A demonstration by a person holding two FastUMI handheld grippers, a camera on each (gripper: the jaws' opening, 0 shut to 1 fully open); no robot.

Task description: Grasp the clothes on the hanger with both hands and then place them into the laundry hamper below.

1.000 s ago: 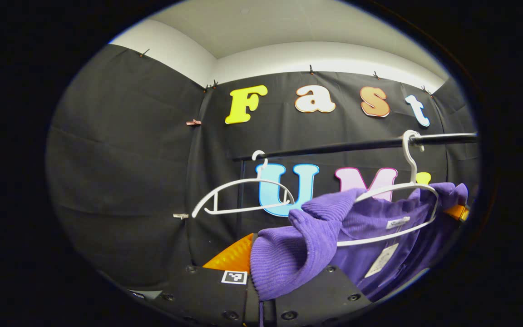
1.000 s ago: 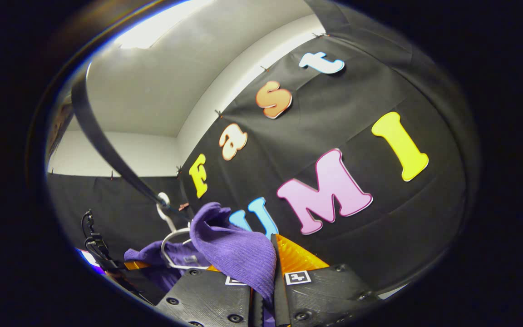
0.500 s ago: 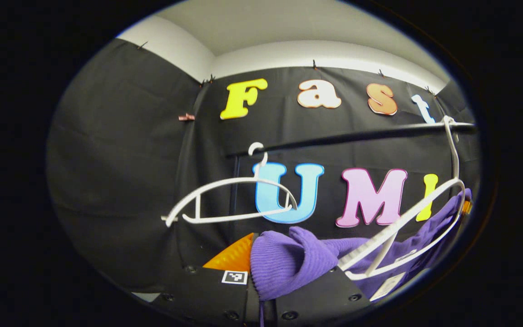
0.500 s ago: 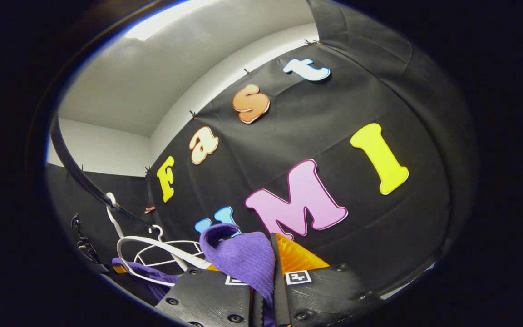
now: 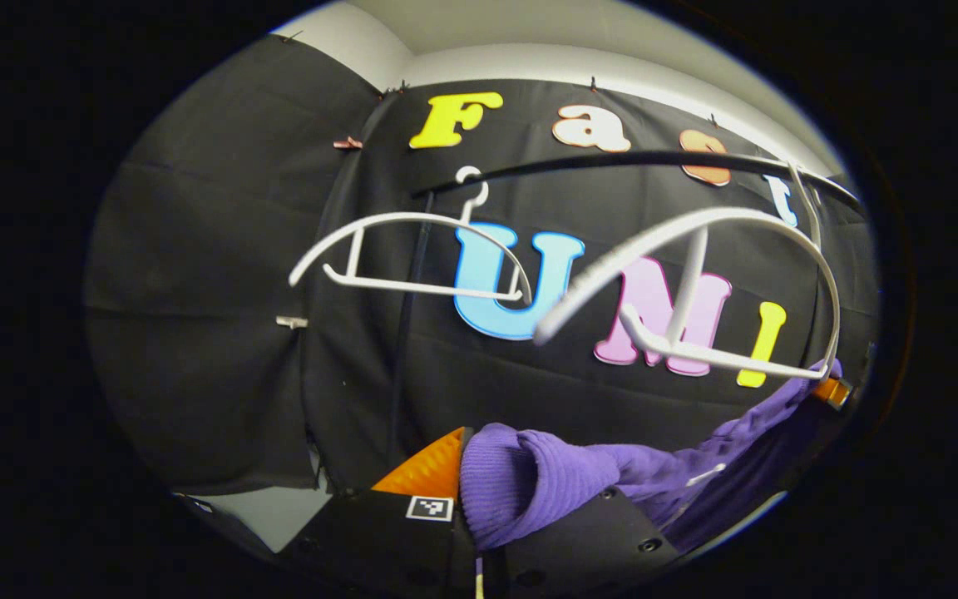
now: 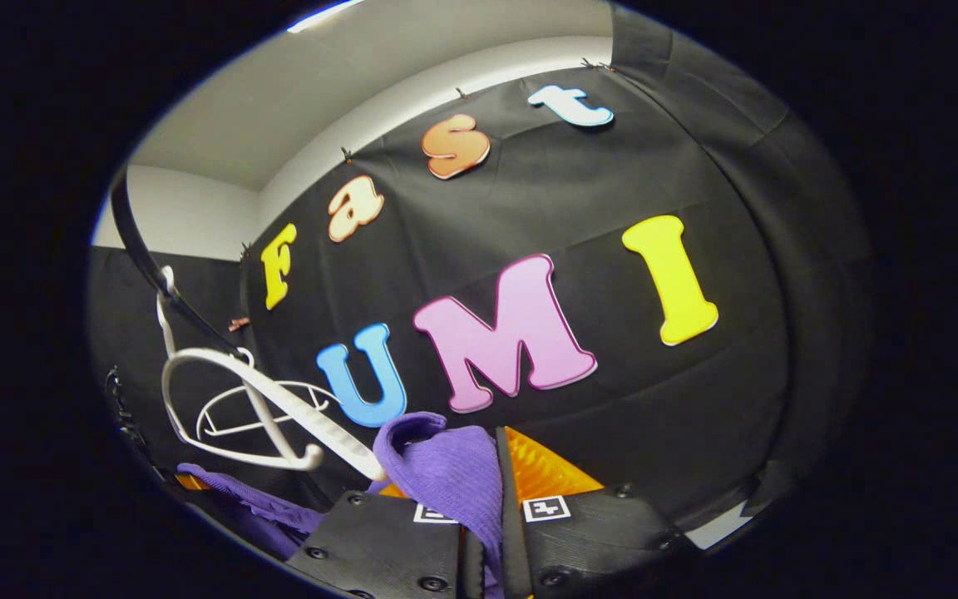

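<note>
Jaws of left gripper point(image 5: 479, 532) clamped on purple garment point(image 5: 545, 482) (knit fold bunched between them); right gripper point(image 6: 483, 532) likewise. We see garment hanging below bare white hanger point(image 5: 695, 283), clear of it; second hanger point(image 5: 412, 258) on rail point(image 5: 612, 158).

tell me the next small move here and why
Probably lower both grippers together toward the hamper. The sweater is pinched in the left gripper and the right gripper, and it hangs below the hanger, apparently clear of it.
</note>
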